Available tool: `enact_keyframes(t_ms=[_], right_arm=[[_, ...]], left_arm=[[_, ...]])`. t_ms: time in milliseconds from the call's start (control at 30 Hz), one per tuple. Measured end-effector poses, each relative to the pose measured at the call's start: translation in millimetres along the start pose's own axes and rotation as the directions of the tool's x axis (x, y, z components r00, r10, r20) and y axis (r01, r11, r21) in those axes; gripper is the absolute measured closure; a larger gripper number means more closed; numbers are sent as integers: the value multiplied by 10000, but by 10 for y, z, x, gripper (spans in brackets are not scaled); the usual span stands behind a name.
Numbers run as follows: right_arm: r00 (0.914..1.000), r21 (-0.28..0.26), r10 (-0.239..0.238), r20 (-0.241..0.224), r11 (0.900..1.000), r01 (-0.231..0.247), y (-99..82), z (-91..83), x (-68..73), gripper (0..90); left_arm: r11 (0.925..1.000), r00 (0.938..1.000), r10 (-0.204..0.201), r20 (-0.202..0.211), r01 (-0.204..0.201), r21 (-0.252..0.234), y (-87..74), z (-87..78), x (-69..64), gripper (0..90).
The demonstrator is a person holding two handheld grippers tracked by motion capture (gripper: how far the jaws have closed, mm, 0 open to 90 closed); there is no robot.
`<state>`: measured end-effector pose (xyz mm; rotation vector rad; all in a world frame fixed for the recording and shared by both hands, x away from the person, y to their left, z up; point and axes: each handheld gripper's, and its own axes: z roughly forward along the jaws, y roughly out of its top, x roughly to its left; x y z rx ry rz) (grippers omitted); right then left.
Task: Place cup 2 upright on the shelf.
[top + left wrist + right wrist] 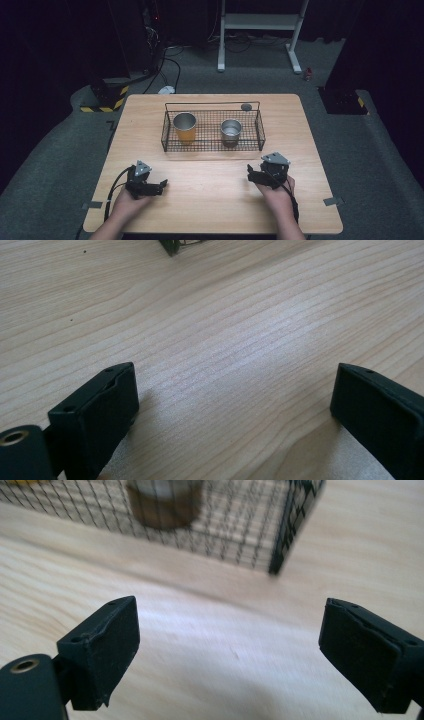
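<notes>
High view: wire basket (212, 142) lies crosswise (two cups (185, 127) upright inside).

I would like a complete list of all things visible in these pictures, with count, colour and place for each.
table: one, light wood, centre of the high view.
wire basket: one, black, far half of the table.
orange cup: one, metal rim with orange body, upright in the basket's left part.
brown cup: one, metal rim with brown body, upright in the basket's right part.
round disc: one, grey, on the table just behind the basket; too small to identify.
white frame: one, white, on the floor beyond the table.
left gripper: one, black, low over the near left table, jaws open, nothing between them.
right gripper: one, black, near right of the table, facing the basket, jaws open, nothing between them.
</notes>
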<state>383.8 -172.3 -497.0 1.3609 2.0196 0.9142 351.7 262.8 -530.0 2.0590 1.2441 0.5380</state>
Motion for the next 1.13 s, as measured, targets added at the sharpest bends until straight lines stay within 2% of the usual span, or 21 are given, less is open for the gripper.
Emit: enact_keyframes(t_ms=[133, 233, 267, 300, 433, 533, 633, 700, 1133], right_arm=[[9999, 527, 70, 150, 9986, -78, -201, 20, -87, 93], [9993, 862, -67, 378, 9963, 34, -313, 36, -136, 88], [9996, 934, 41, 288, 9956, -67, -334, 40, -167, 98], [9991, 1077, 403, 138, 9933, -415, -344, 36, -211, 97], [9982, 1154, 605, -12, 9915, -600, -352, 36, -257, 92], [9981, 1155, 610, 79, 9914, -615, -354, 32, -249, 93], [9961, 1136, 791, 398, 9900, -832, -351, 36, -213, 91], [9957, 1131, 829, 410, 9898, -870, -341, 48, -193, 91], [9957, 1130, 828, 419, 9898, -870, -338, 51, -191, 92]], left_arm=[[10000, 10000, 4, -2, -4, 1, 0, 0, 1, 56], [10000, 10000, 1, -4, -1, -11, 0, 0, 1, 57], [10000, 10000, 0, -8, 0, -27, 1, 0, 2, 62], [10000, 10000, -55, 15, 55, -44, 1, 2, -2, 67], [10000, 10000, -29, 21, 29, -65, 3, 3, 2, 75], [10000, 10000, 3, 36, -3, -75, 4, 4, 4, 76], [10000, 10000, 27, 21, -27, -76, 4, 3, 7, 78], [10000, 10000, 6, 26, -5, -76, 3, 2, 5, 80], [9999, 10000, -45, -32, 45, -154, -12, -16, 6, 108]])
